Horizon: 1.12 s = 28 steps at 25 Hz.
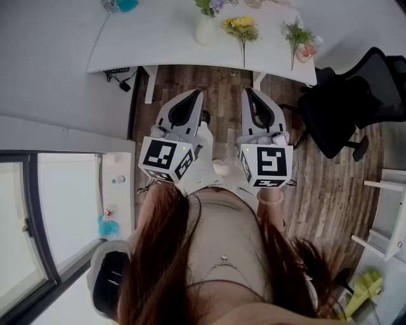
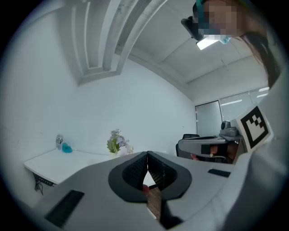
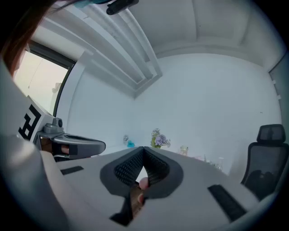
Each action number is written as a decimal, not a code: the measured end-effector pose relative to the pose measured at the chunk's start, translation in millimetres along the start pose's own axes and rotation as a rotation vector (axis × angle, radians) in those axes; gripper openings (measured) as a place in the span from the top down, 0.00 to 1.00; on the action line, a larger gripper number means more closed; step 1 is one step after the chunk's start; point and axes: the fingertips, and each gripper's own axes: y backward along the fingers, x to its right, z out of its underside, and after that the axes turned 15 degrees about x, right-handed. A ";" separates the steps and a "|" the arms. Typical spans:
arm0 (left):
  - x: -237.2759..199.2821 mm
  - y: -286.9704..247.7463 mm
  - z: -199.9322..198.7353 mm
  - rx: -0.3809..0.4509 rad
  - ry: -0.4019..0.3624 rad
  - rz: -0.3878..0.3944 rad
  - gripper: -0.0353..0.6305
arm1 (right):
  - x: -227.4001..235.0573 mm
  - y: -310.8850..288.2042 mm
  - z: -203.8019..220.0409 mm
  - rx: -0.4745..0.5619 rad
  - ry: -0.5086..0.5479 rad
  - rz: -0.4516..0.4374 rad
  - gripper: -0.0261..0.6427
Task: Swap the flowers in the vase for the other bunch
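Head view: a person stands back from the white counter [image 1: 127, 51] at the top of the frame. The left tongs [image 1: 193, 95] and right tongs [image 1: 248, 92] are held level at centre frame, side by side, tips toward the counter, both well short of it. The vase [image 1: 206, 30] with its lilac flowers [image 1: 211, 6] stands at top centre. The yellow bunch [image 1: 240, 26] lies just right of it, blooms to the top, stem running down toward the counter's near edge. That bunch sits almost straight above the right tongs, which look the better placed for it; the vase lines up nearer the left pair. A smaller sprig [image 1: 296, 33] lies further right, and a black chair [image 1: 346, 108] at the right edge.

Left gripper view: the tongs are pressed together on nothing, the lilac flowers [image 2: 115, 140] small beyond them, left of centre.

Right gripper view: these tongs are likewise closed and empty, with the flowers [image 3: 158, 139] just above their tips.
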 end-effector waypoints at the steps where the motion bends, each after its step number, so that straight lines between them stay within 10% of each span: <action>1: -1.4 -0.9 0.1 -0.001 0.000 0.000 0.94 | 0.7 -1.9 0.1 -0.001 0.002 0.002 0.92; 28: -47.3 -98.2 15.9 -0.016 0.024 0.003 0.94 | 49.8 -87.9 28.4 -0.029 0.000 -0.028 0.92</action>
